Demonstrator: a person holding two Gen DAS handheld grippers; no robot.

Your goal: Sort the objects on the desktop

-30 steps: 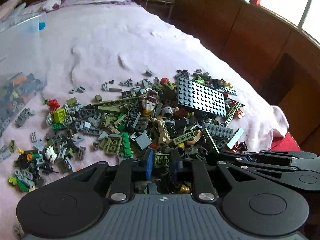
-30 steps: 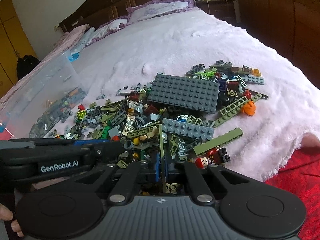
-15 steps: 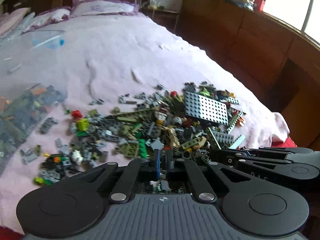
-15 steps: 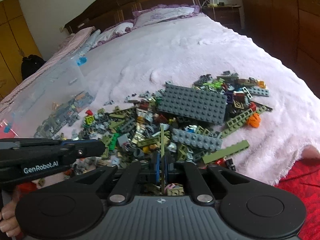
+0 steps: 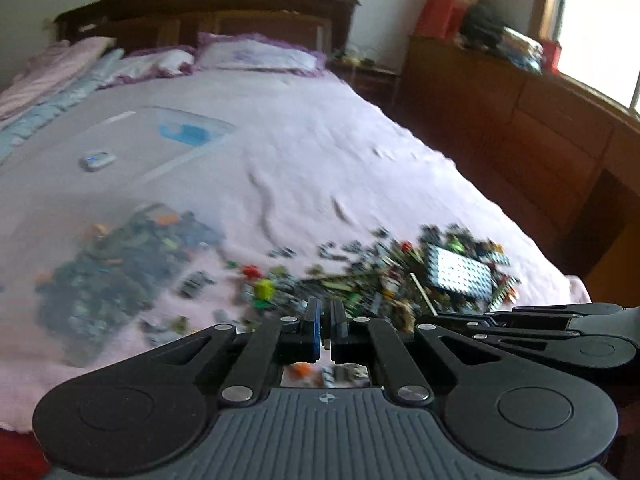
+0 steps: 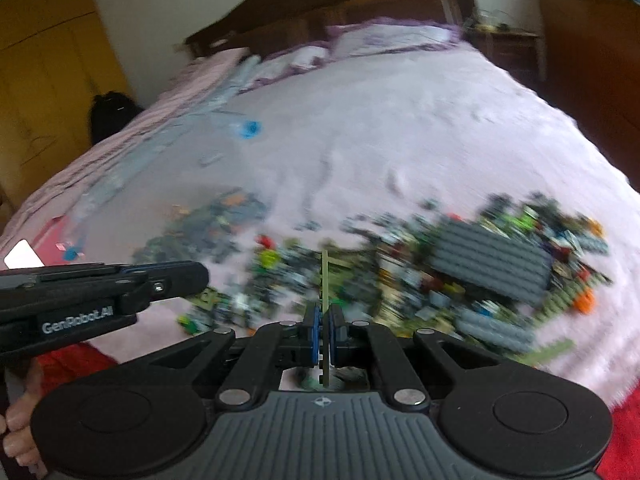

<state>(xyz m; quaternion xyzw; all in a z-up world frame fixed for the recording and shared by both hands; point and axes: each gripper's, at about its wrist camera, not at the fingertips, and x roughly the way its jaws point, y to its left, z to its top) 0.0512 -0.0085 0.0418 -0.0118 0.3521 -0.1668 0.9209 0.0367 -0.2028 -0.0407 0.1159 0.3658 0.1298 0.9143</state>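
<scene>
A blurred pile of small building bricks (image 5: 376, 280) (image 6: 400, 280) lies on the pink bedspread, with a dark grey studded baseplate (image 5: 460, 276) (image 6: 492, 258) at its right. My left gripper (image 5: 325, 316) hangs above the pile's near edge, shut, and I see nothing between its pads. My right gripper (image 6: 325, 320) is shut on a long thin olive-green plate (image 6: 325, 280), held edge-on and sticking out forward. In the left wrist view that plate (image 5: 422, 292) pokes up from the right gripper (image 5: 436, 318). The left gripper (image 6: 200, 276) reaches in from the left in the right wrist view.
A clear plastic bin (image 5: 188, 130) (image 6: 160, 148) with several bricks (image 5: 120, 272) in it stands left of the pile. Pillows (image 5: 256, 58) and a dark headboard (image 5: 208, 4) lie beyond. Wooden cabinets (image 5: 540, 148) line the right. A hand (image 6: 16, 432) shows at lower left.
Both grippers have lifted up and back from the pile, so more of the bed and bin shows. The right one carries the olive-green plate up with it.
</scene>
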